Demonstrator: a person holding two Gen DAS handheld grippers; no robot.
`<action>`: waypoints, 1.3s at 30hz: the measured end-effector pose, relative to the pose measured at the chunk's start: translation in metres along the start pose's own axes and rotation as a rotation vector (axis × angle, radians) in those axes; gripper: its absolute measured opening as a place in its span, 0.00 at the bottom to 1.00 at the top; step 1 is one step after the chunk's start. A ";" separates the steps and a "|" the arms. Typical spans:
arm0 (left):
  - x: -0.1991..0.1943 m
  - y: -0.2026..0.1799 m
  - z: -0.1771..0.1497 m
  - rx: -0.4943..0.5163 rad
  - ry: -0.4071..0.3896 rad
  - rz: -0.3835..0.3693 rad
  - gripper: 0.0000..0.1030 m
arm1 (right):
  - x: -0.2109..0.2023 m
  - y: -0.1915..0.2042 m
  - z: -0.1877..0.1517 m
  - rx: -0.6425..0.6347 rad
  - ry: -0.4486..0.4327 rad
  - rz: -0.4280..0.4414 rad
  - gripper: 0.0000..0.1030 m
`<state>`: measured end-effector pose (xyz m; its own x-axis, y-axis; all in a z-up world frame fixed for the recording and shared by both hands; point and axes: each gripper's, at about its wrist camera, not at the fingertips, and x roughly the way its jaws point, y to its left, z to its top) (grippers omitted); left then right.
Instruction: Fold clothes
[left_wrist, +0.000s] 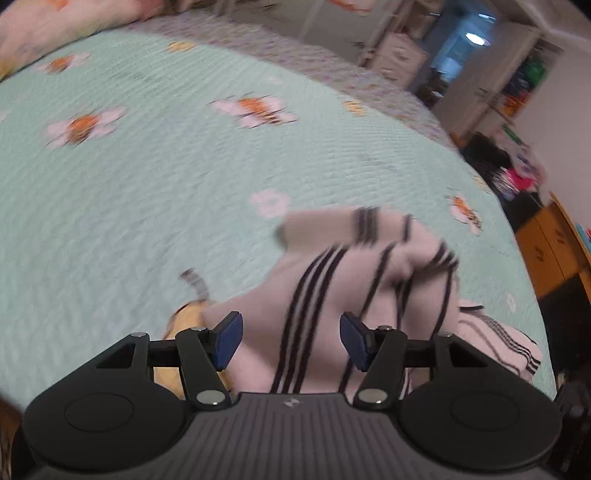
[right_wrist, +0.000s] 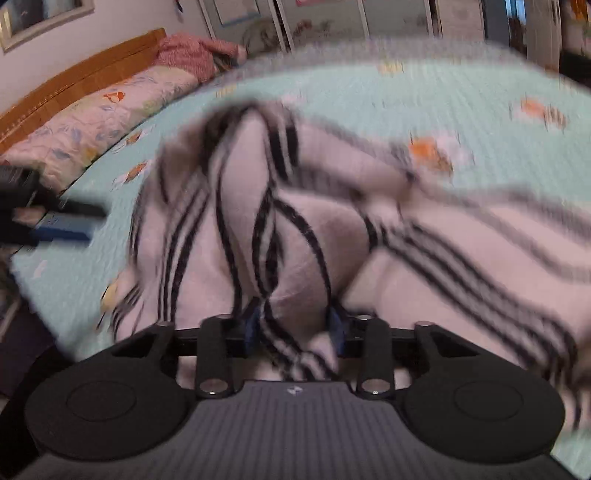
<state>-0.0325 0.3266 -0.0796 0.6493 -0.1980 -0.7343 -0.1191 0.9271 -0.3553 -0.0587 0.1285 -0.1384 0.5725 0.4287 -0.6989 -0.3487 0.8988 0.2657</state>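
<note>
A white garment with black stripes (left_wrist: 332, 280) lies bunched on the mint-green bedspread (left_wrist: 147, 184). My left gripper (left_wrist: 291, 338) is open, its blue pads apart just above the near edge of the garment, holding nothing. My right gripper (right_wrist: 293, 328) is shut on a bunched fold of the striped garment (right_wrist: 295, 229), which rises in front of the camera and is motion-blurred. The left gripper shows at the left edge of the right wrist view (right_wrist: 62, 225), apart from the cloth. A yellow patch (left_wrist: 184, 321) shows beside the garment.
The bedspread (right_wrist: 443, 96) has orange and white flower prints. A pink floral quilt (right_wrist: 92, 118) and a wooden headboard (right_wrist: 74, 81) lie along the far left side. A wooden cabinet (left_wrist: 546, 251) and room clutter stand beyond the bed's right edge.
</note>
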 end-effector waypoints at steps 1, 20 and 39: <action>0.004 -0.007 0.004 0.020 -0.004 -0.010 0.59 | -0.001 -0.002 -0.007 0.007 0.009 0.006 0.31; 0.069 -0.104 0.047 0.237 0.048 -0.140 0.64 | -0.004 -0.004 -0.019 0.069 -0.007 0.019 0.34; -0.009 -0.002 -0.022 0.136 0.025 0.131 0.12 | -0.014 -0.003 -0.021 0.076 0.034 0.069 0.51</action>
<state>-0.0548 0.3197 -0.0851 0.6158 -0.0789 -0.7840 -0.0979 0.9796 -0.1755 -0.0817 0.1173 -0.1435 0.5234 0.4878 -0.6987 -0.3288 0.8720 0.3625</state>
